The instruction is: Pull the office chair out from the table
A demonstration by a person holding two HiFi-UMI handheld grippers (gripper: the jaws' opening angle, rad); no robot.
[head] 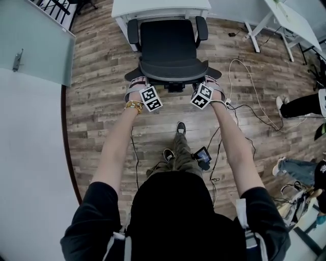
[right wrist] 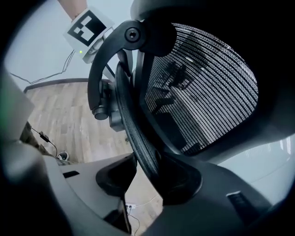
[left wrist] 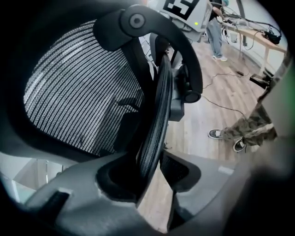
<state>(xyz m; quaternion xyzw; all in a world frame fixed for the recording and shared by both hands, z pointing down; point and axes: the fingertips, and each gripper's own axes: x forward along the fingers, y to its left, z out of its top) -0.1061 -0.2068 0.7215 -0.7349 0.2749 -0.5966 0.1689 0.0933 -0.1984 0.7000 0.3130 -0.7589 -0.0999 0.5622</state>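
A black office chair point(head: 168, 46) stands with its seat in front of a white table point(head: 160, 7), its mesh back towards me. My left gripper point(head: 138, 82) is on the left end of the backrest's top edge, and my right gripper point(head: 210, 81) is on the right end. In the left gripper view the backrest's dark rim point(left wrist: 159, 115) runs down between the jaws of the left gripper point(left wrist: 150, 177), which is shut on it. In the right gripper view the rim point(right wrist: 133, 129) sits likewise in the right gripper point(right wrist: 150, 177), also shut on it.
Wood floor all round. Cables point(head: 239, 86) trail to the right of the chair, near a second white table point(head: 285, 23). Another person's legs point(head: 300, 104) stand at the right edge. A glass panel point(head: 30, 46) and pale floor lie at the left. My own shoes point(head: 181, 127) are behind the chair.
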